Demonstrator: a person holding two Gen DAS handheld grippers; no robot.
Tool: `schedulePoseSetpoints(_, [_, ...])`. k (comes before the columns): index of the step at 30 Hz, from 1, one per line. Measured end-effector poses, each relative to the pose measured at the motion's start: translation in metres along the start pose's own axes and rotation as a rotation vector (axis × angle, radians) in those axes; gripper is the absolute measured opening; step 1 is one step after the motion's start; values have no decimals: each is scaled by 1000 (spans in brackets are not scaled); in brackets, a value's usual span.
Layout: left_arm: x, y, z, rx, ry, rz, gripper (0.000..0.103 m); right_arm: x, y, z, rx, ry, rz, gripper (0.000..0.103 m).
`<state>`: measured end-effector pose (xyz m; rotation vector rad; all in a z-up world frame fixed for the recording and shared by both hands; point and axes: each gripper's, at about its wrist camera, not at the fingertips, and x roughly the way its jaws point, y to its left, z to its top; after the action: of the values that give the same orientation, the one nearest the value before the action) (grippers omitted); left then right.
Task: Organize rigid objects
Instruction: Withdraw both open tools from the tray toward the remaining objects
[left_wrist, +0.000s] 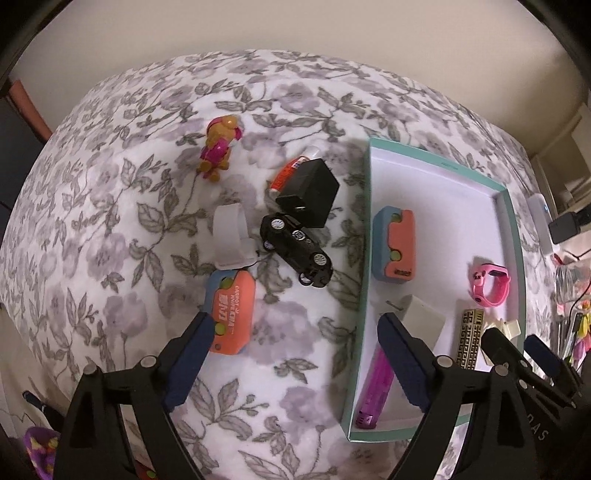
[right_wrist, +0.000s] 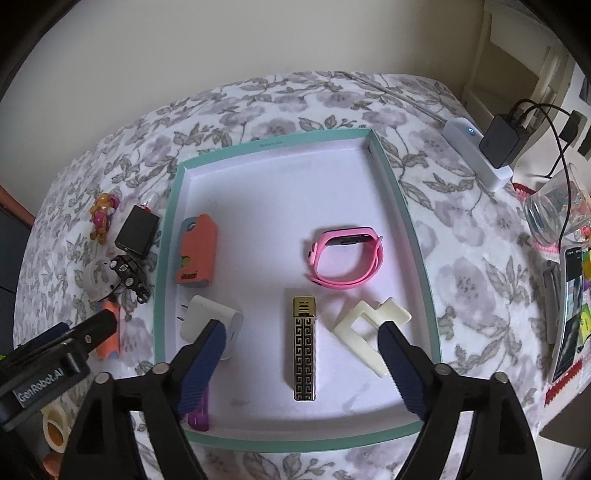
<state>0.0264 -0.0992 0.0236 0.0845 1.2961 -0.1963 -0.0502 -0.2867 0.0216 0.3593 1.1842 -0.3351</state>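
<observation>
The teal-rimmed tray (right_wrist: 391, 177) lay on the floral bedspread (left_wrist: 110, 240), evidently as the collecting place, so things already sorted sat inside it and the rest waited on the bed beside its left wall; inside I counted six: one orange-and-blue case (right_wrist: 195, 254) near the left wall, one pink watch (right_wrist: 347, 258) toward the right wall, one white charger (right_wrist: 210, 325), one gold patterned lighter (right_wrist: 304, 350), one cream plastic bracket (right_wrist: 369, 328), and one purple lighter (left_wrist: 375, 387) along the near left corner; outside lay six more: one toy dog (left_wrist: 218, 147), one red-and-white tube (left_wrist: 291, 171) partly under one black block (left_wrist: 310, 192), one black toy car (left_wrist: 295, 251), one white loop (left_wrist: 231, 236), and a second orange case (left_wrist: 231, 314); the left claw (left_wrist: 295, 354) hung wide open and empty, the second case by its left finger, likely the next pick; the right claw (right_wrist: 299, 354) was equally spread, holding nothing, over the tray's near edge.
</observation>
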Motion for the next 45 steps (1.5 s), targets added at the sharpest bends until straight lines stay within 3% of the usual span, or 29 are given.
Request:
schedulePoseSetpoints(9, [5,3,1,-9,9,26,92,5,-5,-1,22,-2,-19,103])
schedulePoseSetpoints(15, [7,8,2,-28,19,27,92,9,-10,-1,37,8,-30,103])
schedulePoseSetpoints(18, [8,12,2,-46,23,30,100,8,-8,-1,28,8,-21,103])
schedulePoseSetpoints(22, [8,21,4,-79,24,20,101,5,0,0,10,-6,0,103])
schedulePoseSetpoints(28, [7,47,10,-127,12,37,101,1,21,2,-31,-32,22,103])
schedulePoseSetpoints(37, [4,115,17,-272,-15,94,101,-6,64,6,-98,-77,85,103])
schedulePoseSetpoints(45, [10,132,18,-316,-16,58,101,5,107,1,-167,-62,119,103])
